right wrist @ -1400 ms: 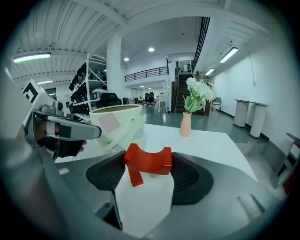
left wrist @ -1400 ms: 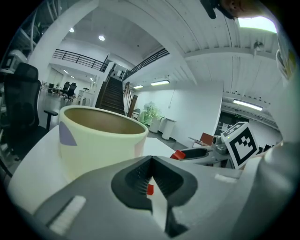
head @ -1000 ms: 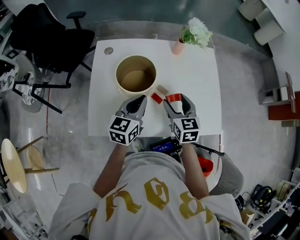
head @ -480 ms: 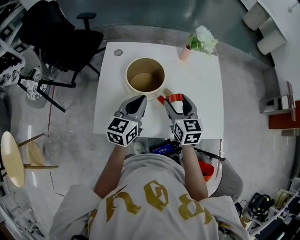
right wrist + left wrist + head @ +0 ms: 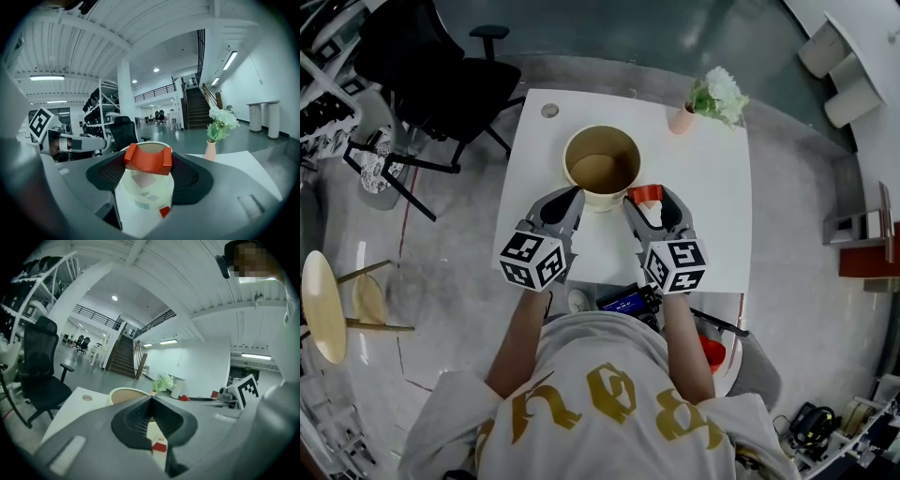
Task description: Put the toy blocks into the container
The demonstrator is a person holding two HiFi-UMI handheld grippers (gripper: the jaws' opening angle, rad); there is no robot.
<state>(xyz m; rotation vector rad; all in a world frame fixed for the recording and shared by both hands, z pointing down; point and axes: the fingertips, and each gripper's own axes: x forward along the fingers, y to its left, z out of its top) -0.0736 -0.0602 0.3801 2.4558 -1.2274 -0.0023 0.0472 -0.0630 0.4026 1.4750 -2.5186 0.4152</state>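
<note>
Nearest, the person's shirt (image 5: pixel 600 412) fills the lower edge of the head view, with both forearms reaching out over a white table (image 5: pixel 703 206).

Left gripper (image 5: pixel 570 195): jaws closed tip to tip with nothing between them. It sits low over the table on the near left side of the container (image 5: pixel 574 152).

Right gripper (image 5: pixel 645 200): jaws clamped on a red arch block (image 5: pixel 644 193), gripped by its two ends. The block is held off the table, just beside the container's near right rim. In the right gripper view it is about level with that rim; whether it overlaps the opening cannot be told.

A small red block (image 5: pixel 164 212) lies on the table at the foot of the container, below the held one. The container is a round cream tub, upright, with a tan interior.

Beyond it, a pink vase (image 5: pixel 682 120) of white flowers stands near the far right corner. A black office chair (image 5: pixel 441 75) stands on the floor past the far left corner.
</note>
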